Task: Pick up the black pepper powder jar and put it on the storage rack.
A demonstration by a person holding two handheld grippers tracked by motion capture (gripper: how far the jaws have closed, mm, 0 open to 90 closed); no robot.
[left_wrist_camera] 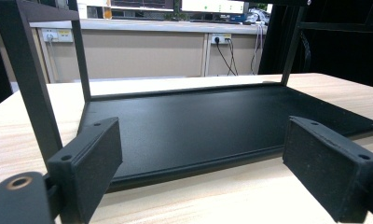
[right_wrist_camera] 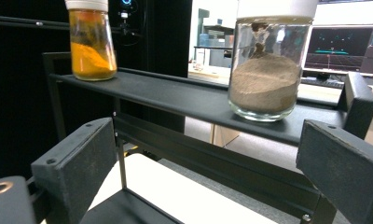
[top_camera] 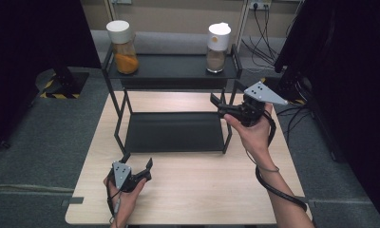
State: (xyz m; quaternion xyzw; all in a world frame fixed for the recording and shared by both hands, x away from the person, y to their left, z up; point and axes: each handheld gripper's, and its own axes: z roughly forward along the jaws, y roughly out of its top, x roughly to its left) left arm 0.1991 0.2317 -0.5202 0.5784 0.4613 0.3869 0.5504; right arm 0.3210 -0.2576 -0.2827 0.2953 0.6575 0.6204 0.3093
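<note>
A black two-tier rack (top_camera: 174, 132) stands on the wooden table (top_camera: 188, 190). On its top shelf (top_camera: 174, 66) a white-capped jar of orange powder (top_camera: 124, 47) stands at the left and a white-capped jar of brown powder (top_camera: 217, 48) at the right. My left gripper (top_camera: 138, 161) is open and low over the table's front left, facing the rack's lower shelf (left_wrist_camera: 198, 121). My right gripper (top_camera: 216, 105) is open beside the rack's right post, below the top shelf. From the right gripper view the brown jar (right_wrist_camera: 266, 65) is close ahead and above, and the orange jar (right_wrist_camera: 91, 42) is farther left.
Dark stands and black curtains flank the table on both sides. Cables (top_camera: 264, 33) hang from wall sockets behind the rack at the right. Grey floor surrounds the table. Bare wood lies between the rack and the front edge.
</note>
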